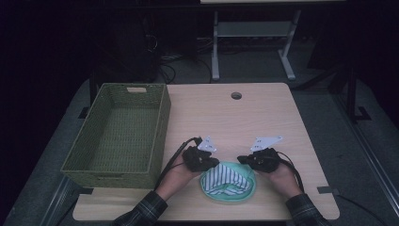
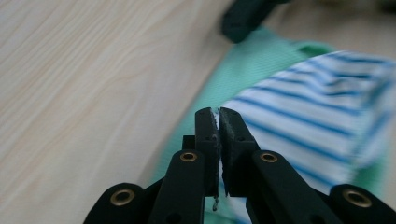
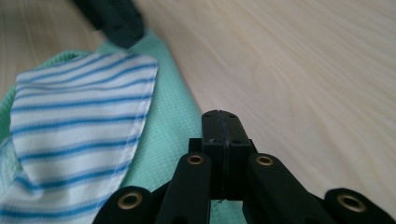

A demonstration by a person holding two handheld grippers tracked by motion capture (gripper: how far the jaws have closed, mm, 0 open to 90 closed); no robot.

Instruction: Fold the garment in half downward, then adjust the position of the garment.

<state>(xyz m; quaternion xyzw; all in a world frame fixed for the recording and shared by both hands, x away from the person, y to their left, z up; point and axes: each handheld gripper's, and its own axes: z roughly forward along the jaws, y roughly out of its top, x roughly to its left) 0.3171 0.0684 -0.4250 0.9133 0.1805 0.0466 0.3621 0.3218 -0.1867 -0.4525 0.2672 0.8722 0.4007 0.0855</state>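
Observation:
A mint-green cloth (image 1: 248, 190) lies near the table's front edge, with a blue-and-white striped cloth (image 1: 221, 176) bunched on top of it. My left gripper (image 1: 212, 162) is at the pile's far left corner. In the left gripper view its jaws (image 2: 218, 116) are shut, with a sliver of the striped cloth (image 2: 308, 116) pinched at the tips. My right gripper (image 1: 242, 160) sits at the far right corner. Its jaws (image 3: 222, 119) are shut on the edge of the green cloth (image 3: 168, 126). Each gripper view shows the other gripper's black tip farther off.
A green woven basket (image 1: 160, 127) stands open along the table's left side. The light wooden table (image 1: 235, 117) has a round cable hole (image 1: 236, 95) at the back. Beyond the table's far edge are desk legs and cables on a dark floor.

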